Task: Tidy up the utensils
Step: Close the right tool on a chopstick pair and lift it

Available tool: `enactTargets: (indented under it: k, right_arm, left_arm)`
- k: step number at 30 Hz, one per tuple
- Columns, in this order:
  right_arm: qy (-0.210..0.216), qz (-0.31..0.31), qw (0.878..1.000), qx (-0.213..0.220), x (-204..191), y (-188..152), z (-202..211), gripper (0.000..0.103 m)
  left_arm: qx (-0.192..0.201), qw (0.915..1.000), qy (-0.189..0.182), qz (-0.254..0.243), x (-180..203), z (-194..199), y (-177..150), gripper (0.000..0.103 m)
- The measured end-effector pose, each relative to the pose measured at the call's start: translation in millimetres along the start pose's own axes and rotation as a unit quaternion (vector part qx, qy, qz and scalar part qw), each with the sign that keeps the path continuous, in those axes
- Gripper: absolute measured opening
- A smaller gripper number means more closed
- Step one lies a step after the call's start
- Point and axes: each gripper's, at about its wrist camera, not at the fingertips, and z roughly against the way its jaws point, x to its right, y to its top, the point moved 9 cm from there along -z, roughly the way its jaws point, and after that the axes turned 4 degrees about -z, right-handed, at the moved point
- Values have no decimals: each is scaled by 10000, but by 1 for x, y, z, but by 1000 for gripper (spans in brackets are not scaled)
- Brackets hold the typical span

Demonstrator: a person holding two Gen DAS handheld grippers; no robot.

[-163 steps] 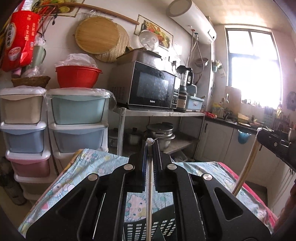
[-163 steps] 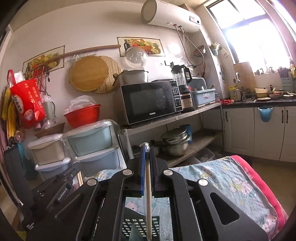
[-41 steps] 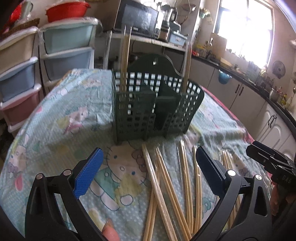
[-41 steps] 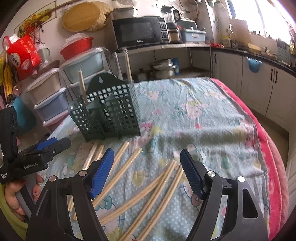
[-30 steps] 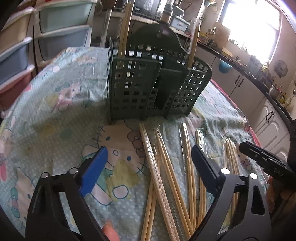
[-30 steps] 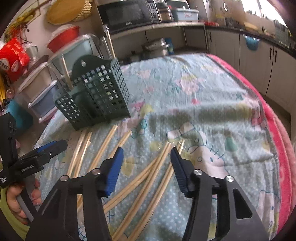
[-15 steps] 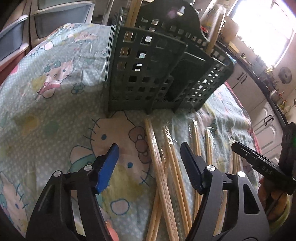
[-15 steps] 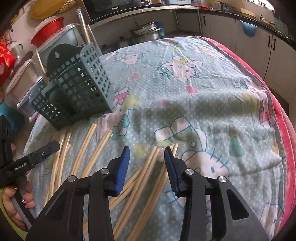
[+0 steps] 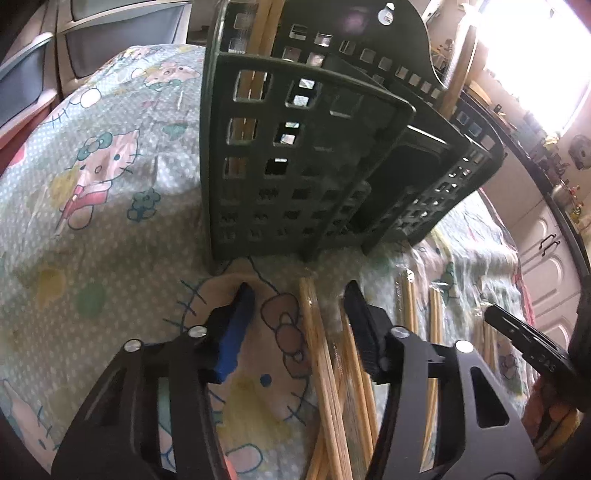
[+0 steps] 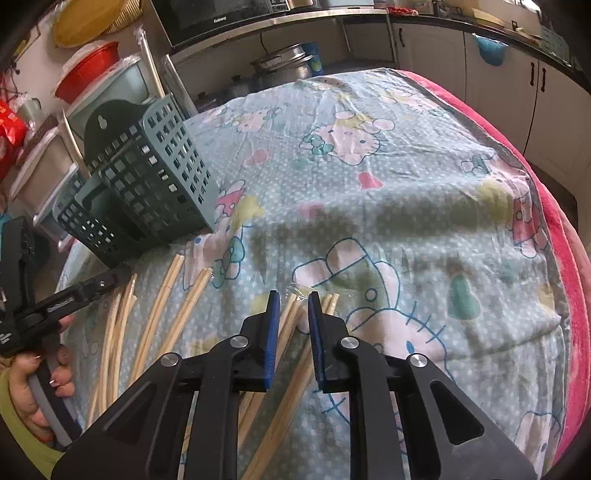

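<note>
A dark green slotted utensil basket stands on the cartoon-print cloth, with chopsticks upright in its left compartment and one more at its right. Several wrapped chopstick pairs lie flat in front of it. My left gripper is low over the cloth just before the basket. Its jaws are closing around one pair, but the pads stand clear of it. My right gripper is also closing, nearly on the tip of a wrapped pair, with a narrow gap left.
More loose chopsticks fan out between the two grippers. A hand grips the left tool's handle at the left edge. The cloth's pink border marks the table's right edge. Stacked drawers and a shelf stand behind.
Both grippers have come down to the cloth and narrowed from wide open. The left one has moved toward the basket. Earlier, each held a chopstick over the basket; these now stand in it.
</note>
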Motion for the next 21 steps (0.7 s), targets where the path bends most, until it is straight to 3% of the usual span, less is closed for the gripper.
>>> enactTargets:
  k: [5,10,16,21]
  right_arm:
    - [72,-53,9999,126,0,3,9,15]
    - [134,-35,9996,255,-1,6,20,15]
    - [198,60,9989,414,-6,10,35,14]
    - [274,158,9981,526,-14,12,44,13]
  left_arm:
    - [-18,10000,12,1,0,-2,3,37]
    - [-30,10000,72,-51,-1,-5,5,25]
    - [-54,9999,-64,70,-13,1,5,12]
    - [-14,9998,-196,99,-16,8,4,8]
